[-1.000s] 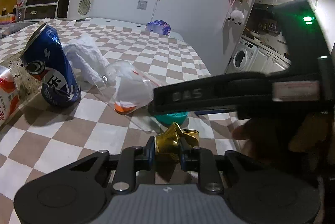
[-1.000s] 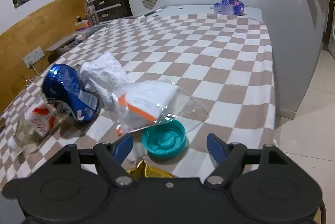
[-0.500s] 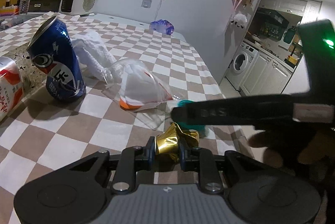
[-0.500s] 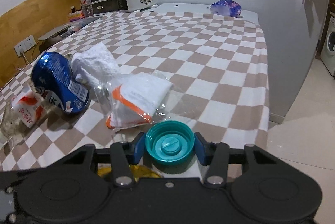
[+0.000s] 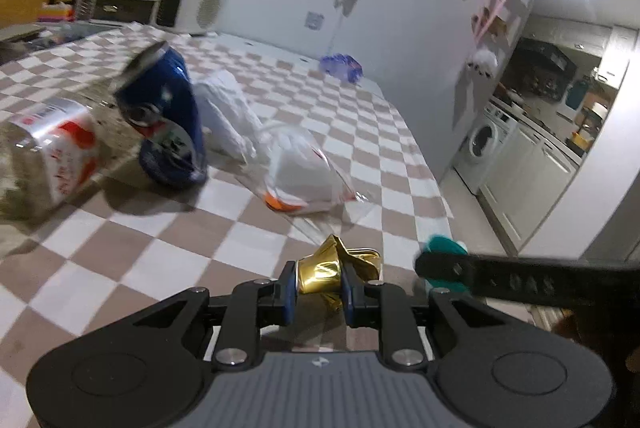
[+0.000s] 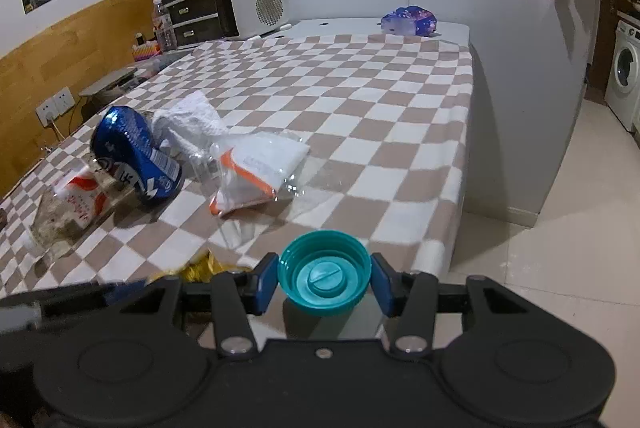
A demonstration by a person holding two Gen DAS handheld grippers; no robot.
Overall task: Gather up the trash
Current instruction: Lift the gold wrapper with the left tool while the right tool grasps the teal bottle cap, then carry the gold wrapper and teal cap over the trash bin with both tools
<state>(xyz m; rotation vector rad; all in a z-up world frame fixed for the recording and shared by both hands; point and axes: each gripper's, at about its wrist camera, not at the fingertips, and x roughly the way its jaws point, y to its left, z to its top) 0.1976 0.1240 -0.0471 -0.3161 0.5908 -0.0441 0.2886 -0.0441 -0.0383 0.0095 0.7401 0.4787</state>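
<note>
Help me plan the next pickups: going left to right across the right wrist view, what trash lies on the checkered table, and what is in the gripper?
Clear bottle with red label → blue can → white crumpled tissue → clear bag with orange strip → teal cap, held in the right gripper.

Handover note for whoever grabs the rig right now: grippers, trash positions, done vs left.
Left gripper: shut on the gold foil wrapper, lifted off the cloth.
Right gripper: shut on the teal cap, near the table's edge.
On the checkered tablecloth: blue can tipped over, red-and-white bottle lying beside it, crumpled white tissue, clear bag.
Done: two pieces picked up.
Left: bin both, no bin in view; then collect the other four.
</note>
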